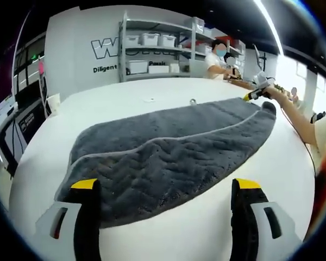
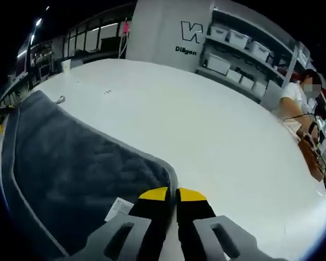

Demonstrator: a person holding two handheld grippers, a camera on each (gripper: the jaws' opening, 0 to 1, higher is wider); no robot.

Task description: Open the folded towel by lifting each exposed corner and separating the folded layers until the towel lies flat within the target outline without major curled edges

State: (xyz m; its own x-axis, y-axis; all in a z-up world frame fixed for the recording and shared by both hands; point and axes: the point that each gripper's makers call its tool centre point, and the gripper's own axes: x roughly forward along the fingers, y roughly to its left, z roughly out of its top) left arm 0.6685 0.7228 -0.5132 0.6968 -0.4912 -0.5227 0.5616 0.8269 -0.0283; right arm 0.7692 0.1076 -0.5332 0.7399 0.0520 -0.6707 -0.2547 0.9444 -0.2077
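towel: dark grey plush towel (image 1: pixel 168 152) with lighter grey piped edging, folded, lying on the white desk (image 1: pixel 168 228); upper layer sits over the lower one, its edge a curved line across the pile
towel, right gripper view: same towel (image 2: pixel 70 168), rounded corner near the jaws, small white care label (image 2: pixel 119 208) on the near edge
left gripper (image 1: pixel 167 190): jaws wide apart, yellow tips, holding nothing; left tip overlaps the towel's near edge, right tip over bare desk
right gripper (image 2: pixel 172 194): jaws closed together at the towel corner; cannot tell if fabric is pinched between them
right gripper, left gripper view: at the towel's far corner (image 1: pixel 255 93), person's arm behind it
surroundings: grey shelving with white bins (image 1: pixel 152 46), seated person (image 1: pixel 220 60) beyond the desk
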